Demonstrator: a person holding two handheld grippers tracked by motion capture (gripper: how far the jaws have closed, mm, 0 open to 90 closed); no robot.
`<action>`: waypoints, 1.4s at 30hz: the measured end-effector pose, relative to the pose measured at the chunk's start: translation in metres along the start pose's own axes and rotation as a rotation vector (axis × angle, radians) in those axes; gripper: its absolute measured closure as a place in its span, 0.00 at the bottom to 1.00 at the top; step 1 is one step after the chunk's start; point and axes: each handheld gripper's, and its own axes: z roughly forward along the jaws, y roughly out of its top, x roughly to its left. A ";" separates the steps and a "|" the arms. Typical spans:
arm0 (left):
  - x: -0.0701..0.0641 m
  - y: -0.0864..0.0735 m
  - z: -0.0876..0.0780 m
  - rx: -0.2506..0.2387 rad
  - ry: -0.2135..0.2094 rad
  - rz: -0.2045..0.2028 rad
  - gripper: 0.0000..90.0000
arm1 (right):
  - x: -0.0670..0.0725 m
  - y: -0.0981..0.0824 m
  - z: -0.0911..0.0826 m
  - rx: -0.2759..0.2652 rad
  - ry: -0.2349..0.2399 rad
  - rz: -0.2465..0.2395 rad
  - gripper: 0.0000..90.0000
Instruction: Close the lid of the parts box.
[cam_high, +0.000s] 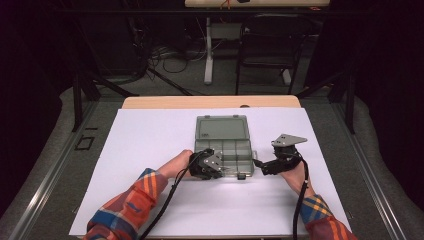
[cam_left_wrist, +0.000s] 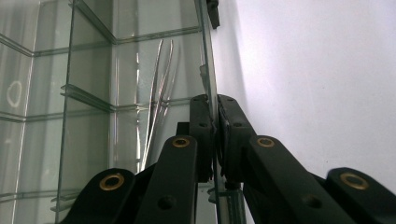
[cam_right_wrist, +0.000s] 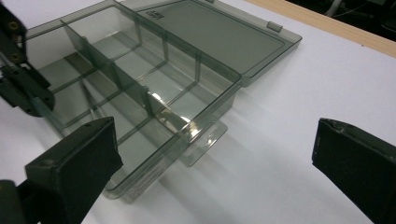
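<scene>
A clear grey compartment box (cam_high: 223, 148) lies open on the white sheet, its lid (cam_high: 222, 128) folded flat toward the far side. My left gripper (cam_high: 216, 167) sits at the box's near left corner. In the left gripper view the left gripper (cam_left_wrist: 215, 105) is shut on the thin front wall (cam_left_wrist: 208, 56) of the box, and metal tweezers (cam_left_wrist: 156, 107) lie in a compartment behind it. My right gripper (cam_high: 260, 164) hovers just off the box's right end. Seen from the right gripper view, the right gripper (cam_right_wrist: 219, 149) stands open around nothing, with the box (cam_right_wrist: 140, 88) ahead to the left.
A white sheet (cam_high: 150, 150) covers most of the wooden table (cam_high: 165, 102). A small latch tab (cam_right_wrist: 205, 140) sticks out from the box's end wall. A black chair (cam_high: 270, 45) and a table leg (cam_high: 208, 50) stand beyond the far edge.
</scene>
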 end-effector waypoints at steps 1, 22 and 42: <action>0.000 0.000 0.000 0.004 0.004 0.003 0.95 | -0.002 0.001 0.002 0.002 0.002 0.005 0.00; 0.001 -0.001 0.000 -0.005 -0.015 -0.005 0.95 | -0.030 0.038 0.032 0.033 -0.024 0.011 0.14; 0.002 0.000 0.001 -0.002 -0.018 0.002 0.95 | -0.054 0.040 0.077 0.171 -0.034 -0.003 1.00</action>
